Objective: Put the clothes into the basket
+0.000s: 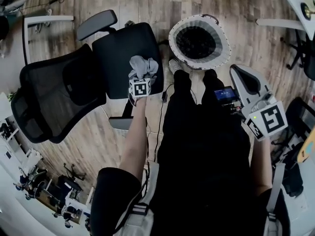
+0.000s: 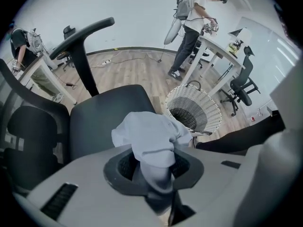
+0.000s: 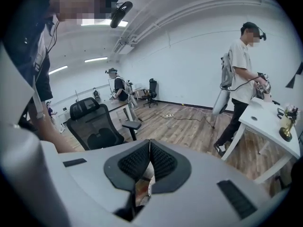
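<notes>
My left gripper (image 1: pixel 141 76) is shut on a light grey garment (image 1: pixel 143 67), which bunches up out of its jaws above the black seat of an office chair (image 1: pixel 120 48). In the left gripper view the garment (image 2: pixel 152 141) fills the gap between the pads and droops over them, with the chair seat (image 2: pixel 106 115) behind it. A round white wire basket (image 1: pixel 199 41) with a dark inside stands on the wood floor right of the chair; in the left gripper view the basket (image 2: pixel 193 109) is beyond the cloth to the right. My right gripper (image 1: pixel 241 75) hangs right of the basket, shut and empty (image 3: pixel 149 144).
The chair's mesh back (image 1: pixel 54 97) and armrest (image 1: pixel 96 23) lie left of the seat. My legs in black trousers (image 1: pixel 197 132) stand between the grippers. White desks (image 2: pixel 222 56), another office chair (image 2: pixel 242 86), floor cables (image 2: pixel 128 58) and other people (image 3: pixel 244 74) are further off.
</notes>
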A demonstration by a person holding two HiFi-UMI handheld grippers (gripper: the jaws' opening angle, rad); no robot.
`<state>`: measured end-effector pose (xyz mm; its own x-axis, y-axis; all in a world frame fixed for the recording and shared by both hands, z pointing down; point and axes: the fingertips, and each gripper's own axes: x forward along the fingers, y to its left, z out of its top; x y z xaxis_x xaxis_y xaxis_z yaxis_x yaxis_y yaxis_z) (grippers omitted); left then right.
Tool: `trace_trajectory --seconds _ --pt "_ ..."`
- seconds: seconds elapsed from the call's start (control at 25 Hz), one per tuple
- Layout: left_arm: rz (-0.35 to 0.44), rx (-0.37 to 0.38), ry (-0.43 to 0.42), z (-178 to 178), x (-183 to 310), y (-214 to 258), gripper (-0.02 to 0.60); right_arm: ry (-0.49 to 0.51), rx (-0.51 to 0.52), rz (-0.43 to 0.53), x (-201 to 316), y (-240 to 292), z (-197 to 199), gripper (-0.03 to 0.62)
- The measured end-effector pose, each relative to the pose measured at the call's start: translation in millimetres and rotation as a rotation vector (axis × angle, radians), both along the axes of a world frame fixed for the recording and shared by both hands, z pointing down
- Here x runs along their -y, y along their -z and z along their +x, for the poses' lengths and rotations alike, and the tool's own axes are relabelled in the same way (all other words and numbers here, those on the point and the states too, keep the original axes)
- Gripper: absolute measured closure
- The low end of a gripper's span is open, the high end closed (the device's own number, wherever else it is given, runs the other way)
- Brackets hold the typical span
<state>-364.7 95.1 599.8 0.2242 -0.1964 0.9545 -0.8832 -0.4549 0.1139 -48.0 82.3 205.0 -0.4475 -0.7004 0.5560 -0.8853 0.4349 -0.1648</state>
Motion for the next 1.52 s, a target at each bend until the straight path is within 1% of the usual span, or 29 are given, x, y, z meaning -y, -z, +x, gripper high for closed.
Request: trace_trajectory --seconds 0.24,0.4,0.52,0.88,1.04,1.24,1.36,1.52 --pt "0.048 -0.019 -0.095 38.9 -0.2 34.8 0.479 -0.076 0.016 0.034 -10.4 3.2 46.6 0.577" --pt "0.098 -0.018 -0.108 77.3 0.9 58.8 0.479 -0.087 0.033 0.048 -19.8 -2.4 92.8 0.577" --pt "0.111 -0.01 -0.088 107.1 -2.3 76.7 0.479 -0.074 0.056 0.044 -16.7 -0.7 125.6 0.577" --pt "0.139 -0.001 0.006 212.3 -15.8 113.6 0.479 0.043 0.143 0.03 4.3 -7.6 208.6 0.577" --pt "0.147 0.007 0.013 256.3 -20.0 116.8 0.478 0.116 0.162 0.014 10.0 -21.2 235.2 0.577" --pt "0.158 0.002 0.01 301.6 -15.9 120.8 0.479 0.167 0.202 -0.027 11.9 -35.6 258.6 0.577" --pt "0.151 -0.009 -0.022 326.3 -11.4 113.4 0.479 0.176 0.213 -0.055 10.7 -48.7 266.4 0.577" --pt "0.152 -0.032 -0.09 352.8 0.7 98.0 0.478 0.167 0.219 -0.086 10.8 -65.4 265.3 0.577"
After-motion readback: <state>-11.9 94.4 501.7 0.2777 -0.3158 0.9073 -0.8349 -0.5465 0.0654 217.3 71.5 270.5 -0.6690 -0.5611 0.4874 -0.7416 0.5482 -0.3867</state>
